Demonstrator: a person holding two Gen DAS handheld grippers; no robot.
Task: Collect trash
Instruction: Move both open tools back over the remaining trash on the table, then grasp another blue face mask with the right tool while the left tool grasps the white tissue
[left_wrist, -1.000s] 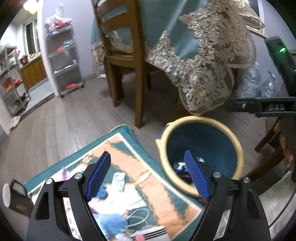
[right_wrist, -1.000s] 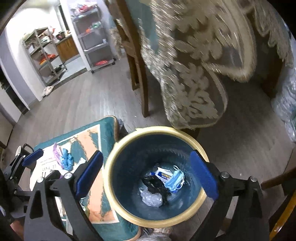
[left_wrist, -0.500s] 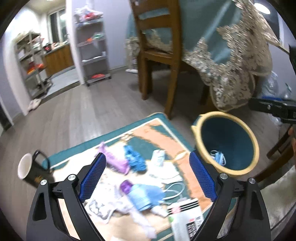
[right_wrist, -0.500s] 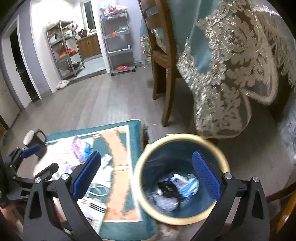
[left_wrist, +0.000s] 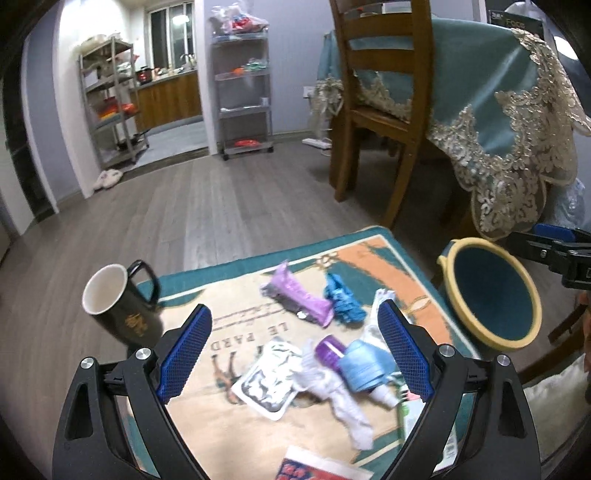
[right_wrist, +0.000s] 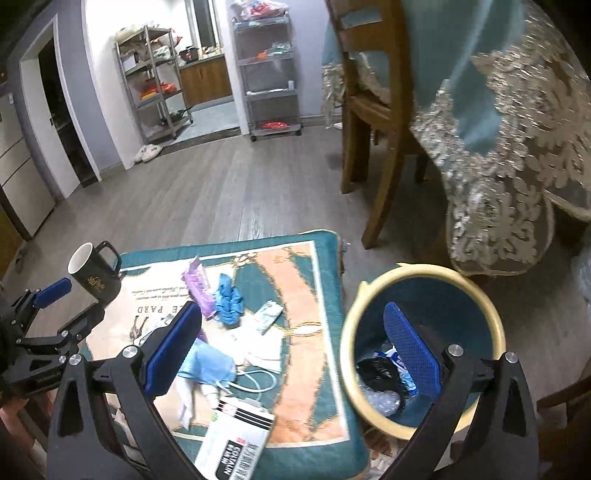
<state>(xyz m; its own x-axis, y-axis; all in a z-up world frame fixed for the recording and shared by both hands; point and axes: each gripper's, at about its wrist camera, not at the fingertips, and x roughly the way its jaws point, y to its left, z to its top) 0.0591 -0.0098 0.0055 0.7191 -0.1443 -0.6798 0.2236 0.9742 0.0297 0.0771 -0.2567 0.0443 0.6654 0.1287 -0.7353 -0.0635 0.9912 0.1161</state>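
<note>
The mat (left_wrist: 373, 258), teal-bordered with an orange and cream print, lies under and ahead of both my tongs, and most of the loose trash sits on it.

The waste bin (right_wrist: 476, 295), teal inside with a pale yellow rim, stands just off the mat's edge, under my right tongs (right_wrist: 299, 350) and to the right of my left tongs (left_wrist: 295, 354). Its contents, seen from the right wrist: a black crumpled piece (right_wrist: 376, 373), clear crinkled plastic (right_wrist: 380, 402) and a blue-and-white wrapper (right_wrist: 397, 358), all at the bottom.

The black mug (left_wrist: 118, 306), white inside, stands at the mat's corner, left of my left tongs. It looks empty.

Between my left tongs' jaws, down on the mat: a light blue face mask (left_wrist: 364, 363), a black-and-white pouch (left_wrist: 267, 384), white tissue (left_wrist: 340, 398) and a purple cap (left_wrist: 328, 349). Beyond the tips: a purple wrapper (left_wrist: 299, 295) and a crumpled blue glove (left_wrist: 343, 302).

Left tongs: jaws wide, having just opened further, gripping nothing. Right tongs: jaws wide, empty, one finger over the mat, the other over the bin's mouth.
</note>
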